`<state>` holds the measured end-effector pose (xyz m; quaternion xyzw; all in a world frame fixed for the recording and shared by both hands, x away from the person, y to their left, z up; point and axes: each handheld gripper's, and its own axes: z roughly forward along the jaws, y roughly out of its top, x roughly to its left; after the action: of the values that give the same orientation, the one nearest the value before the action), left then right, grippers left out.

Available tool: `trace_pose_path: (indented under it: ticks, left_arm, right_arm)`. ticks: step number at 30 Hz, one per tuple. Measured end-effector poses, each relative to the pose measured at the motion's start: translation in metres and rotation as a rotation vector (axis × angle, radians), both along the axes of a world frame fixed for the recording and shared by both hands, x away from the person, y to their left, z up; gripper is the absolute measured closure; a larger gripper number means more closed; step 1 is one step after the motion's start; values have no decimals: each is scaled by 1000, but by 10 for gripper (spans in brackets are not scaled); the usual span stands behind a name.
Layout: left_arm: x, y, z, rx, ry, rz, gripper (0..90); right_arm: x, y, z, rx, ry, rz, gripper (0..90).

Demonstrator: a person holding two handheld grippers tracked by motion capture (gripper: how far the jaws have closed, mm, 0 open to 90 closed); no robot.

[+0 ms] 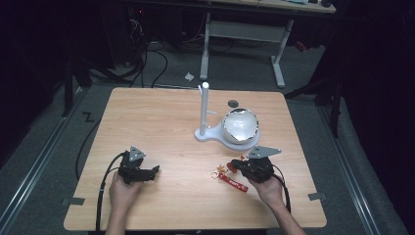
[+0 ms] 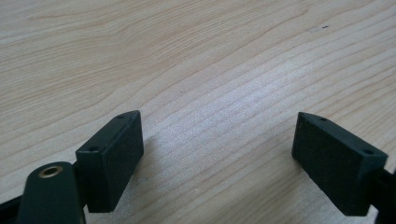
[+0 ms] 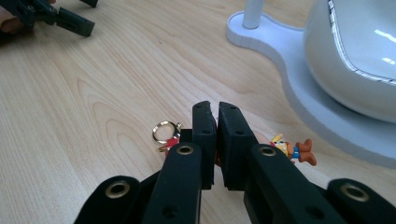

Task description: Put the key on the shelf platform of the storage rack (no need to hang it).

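A keychain lies at the table's front right: a gold ring (image 3: 163, 132), a red strap (image 1: 236, 183) and a small toy figure (image 3: 294, 150). My right gripper (image 3: 215, 109) sits low over it with its jaws pressed together, and the keychain's middle runs between them, with a bit of red showing in the slit. In the high view the right gripper (image 1: 234, 166) points left from the hand. My left gripper (image 2: 219, 140) stands open over bare wood with nothing between its pads, at the front left (image 1: 155, 171).
A white stand (image 1: 204, 110) with an upright post rises at the table's middle back. A white bowl-like shell (image 1: 240, 126) rests on its base, close beyond the right gripper. A small dark disc (image 1: 233, 103) lies behind it. Bare wood spans the left half.
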<state>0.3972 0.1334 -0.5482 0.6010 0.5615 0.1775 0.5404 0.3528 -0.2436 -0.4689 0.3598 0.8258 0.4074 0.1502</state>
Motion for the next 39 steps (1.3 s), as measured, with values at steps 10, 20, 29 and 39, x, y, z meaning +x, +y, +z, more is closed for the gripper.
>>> trace_pose_path:
  ticks: [10,20,29,39]
  left_arm:
    - [0,0,0,0,0,0,168]
    - [0,0,0,0,0,0,168]
    - [0,0,0,2,0,-1,168]
    - [0,0,0,1,0,0,168]
  right_arm:
    - [0,-19,24,26,-40,-31,861]
    - [0,-42,47,69,-79,-69,862]
    - [-1,-58,71,102,-115,-89,862]
    - [3,-69,92,103,-149,-111,862]
